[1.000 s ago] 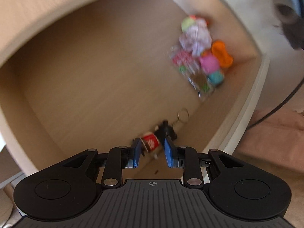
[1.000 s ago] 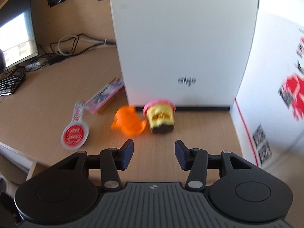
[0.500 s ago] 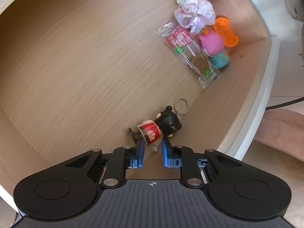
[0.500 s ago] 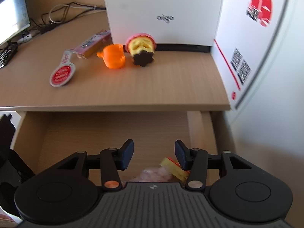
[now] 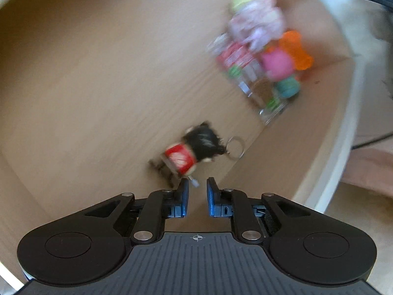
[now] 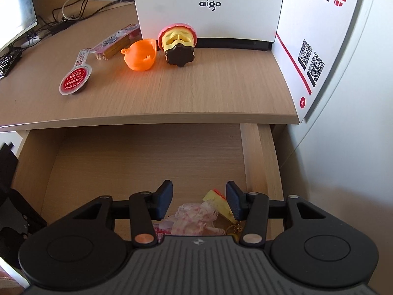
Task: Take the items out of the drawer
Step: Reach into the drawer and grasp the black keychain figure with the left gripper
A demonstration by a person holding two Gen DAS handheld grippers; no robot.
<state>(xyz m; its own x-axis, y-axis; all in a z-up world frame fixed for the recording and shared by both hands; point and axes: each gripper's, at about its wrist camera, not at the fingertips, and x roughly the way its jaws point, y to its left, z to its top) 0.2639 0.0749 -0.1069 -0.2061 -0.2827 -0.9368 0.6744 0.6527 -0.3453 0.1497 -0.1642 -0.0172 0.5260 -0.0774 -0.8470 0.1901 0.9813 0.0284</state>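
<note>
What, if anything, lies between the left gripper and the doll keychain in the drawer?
Nothing visible does. The left gripper sits just short of the doll keychain with only bare drawer floor between; the other toys lie farther off. The view is blurred.

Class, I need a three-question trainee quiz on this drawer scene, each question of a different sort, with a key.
1. True or false: the left hand-held gripper is clamped on the keychain doll.
2. Multiple choice: on the desktop, the orange cup lies (A) left of the yellow-and-pink toy, (B) right of it, (C) on top of it.
3. Fill in: the right hand-held gripper hovers above a pink frilly item inside the open ____.

Key: 1 false, its jaws stand apart just short of the doll; 2 A; 3 drawer.
</note>
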